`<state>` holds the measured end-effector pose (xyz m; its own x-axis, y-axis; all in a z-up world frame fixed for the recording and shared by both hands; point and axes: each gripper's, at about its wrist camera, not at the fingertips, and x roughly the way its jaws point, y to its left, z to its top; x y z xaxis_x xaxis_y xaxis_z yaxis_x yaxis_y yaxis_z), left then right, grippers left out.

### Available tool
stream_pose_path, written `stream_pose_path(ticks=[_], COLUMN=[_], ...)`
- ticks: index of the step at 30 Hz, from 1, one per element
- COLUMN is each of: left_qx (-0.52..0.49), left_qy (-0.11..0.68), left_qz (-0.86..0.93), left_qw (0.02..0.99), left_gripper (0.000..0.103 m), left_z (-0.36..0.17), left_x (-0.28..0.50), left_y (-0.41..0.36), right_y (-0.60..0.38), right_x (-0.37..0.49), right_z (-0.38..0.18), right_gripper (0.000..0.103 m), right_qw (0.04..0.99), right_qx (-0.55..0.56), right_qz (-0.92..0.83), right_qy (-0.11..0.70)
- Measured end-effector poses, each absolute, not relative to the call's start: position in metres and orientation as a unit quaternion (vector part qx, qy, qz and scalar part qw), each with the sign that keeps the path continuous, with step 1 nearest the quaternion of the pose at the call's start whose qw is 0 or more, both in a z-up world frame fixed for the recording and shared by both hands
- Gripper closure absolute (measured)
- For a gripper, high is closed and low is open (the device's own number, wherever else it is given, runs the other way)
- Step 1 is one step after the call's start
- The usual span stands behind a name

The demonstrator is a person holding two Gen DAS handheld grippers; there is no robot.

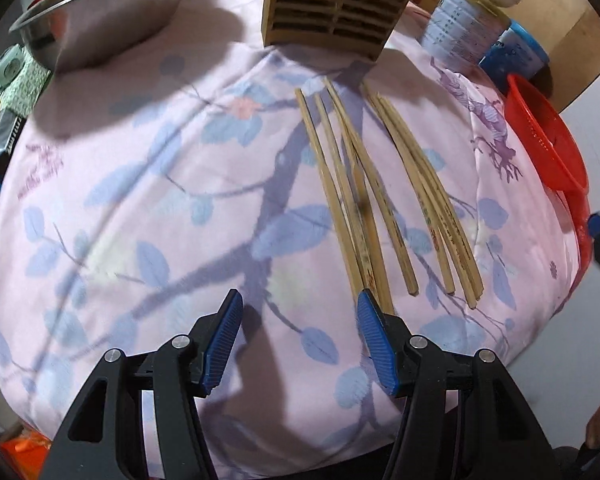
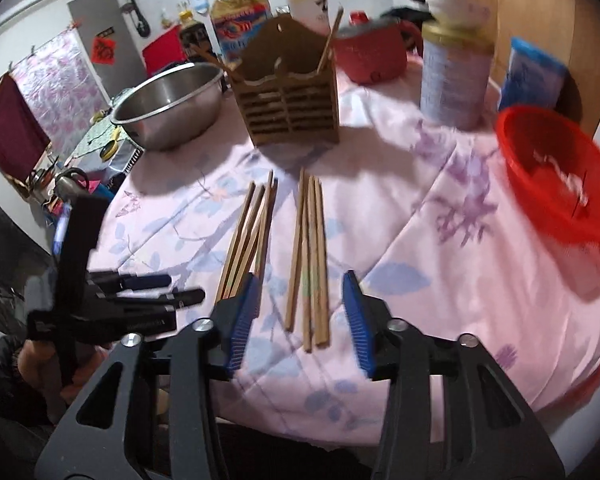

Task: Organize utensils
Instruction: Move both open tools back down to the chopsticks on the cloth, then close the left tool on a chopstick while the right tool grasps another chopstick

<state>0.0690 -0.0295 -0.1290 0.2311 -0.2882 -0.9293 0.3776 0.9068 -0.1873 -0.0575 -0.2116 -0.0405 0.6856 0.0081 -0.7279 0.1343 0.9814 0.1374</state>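
Two black grippers with blue ribbed pads, left [image 1: 300, 344] and right [image 2: 302, 320], hover with jaws parted and empty, the right straddling bamboo chopsticks [image 2: 310, 264] on pink floral cloth [image 2: 420, 280], likely bound for the slatted wooden holder [image 2: 292, 112] beyond.

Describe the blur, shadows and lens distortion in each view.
Left wrist view: mostly sharp; strong fisheye bulge of the pink tablecloth; dark shadows fall beside the steel bowl and under the slatted wooden holder. Right wrist view: motion blur smears the red basket and tin can toward the right edge, while the chopsticks near centre stay fairly crisp.
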Motion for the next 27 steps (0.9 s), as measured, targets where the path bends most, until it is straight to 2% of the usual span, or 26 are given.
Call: stream_pose_path(ticks=[16,22,24,27], left_qx=[0.077,0.066,0.056,0.052], left_qy=[0.552,0.550,0.555,0.557], left_qz=[-0.170,-0.119,-0.105,-0.100], left_qw=[0.813,0.824,0.823,0.823], left_gripper=[0.035,0.027,0.028,0.037], left_z=[-0.136,-0.137,-0.136,-0.133], left_x=[0.068,0.078,0.080,0.077], left_y=[-0.056,-0.030,-0.019,-0.009], right_y=[-0.265,-0.271,-0.270,-0.266], right_x=[-0.085,-0.084,-0.081,-0.076], right_z=[-0.046,-0.051,-0.052,-0.055], right_gripper=[0.052,0.052,0.052,0.052], right_qw=[0.909,0.907,0.907,0.907], right_qx=[0.113,0.133,0.137,0.143], right_qz=[-0.061,-0.055,-0.050,-0.039], right_qy=[0.397,0.396,0.396,0.395])
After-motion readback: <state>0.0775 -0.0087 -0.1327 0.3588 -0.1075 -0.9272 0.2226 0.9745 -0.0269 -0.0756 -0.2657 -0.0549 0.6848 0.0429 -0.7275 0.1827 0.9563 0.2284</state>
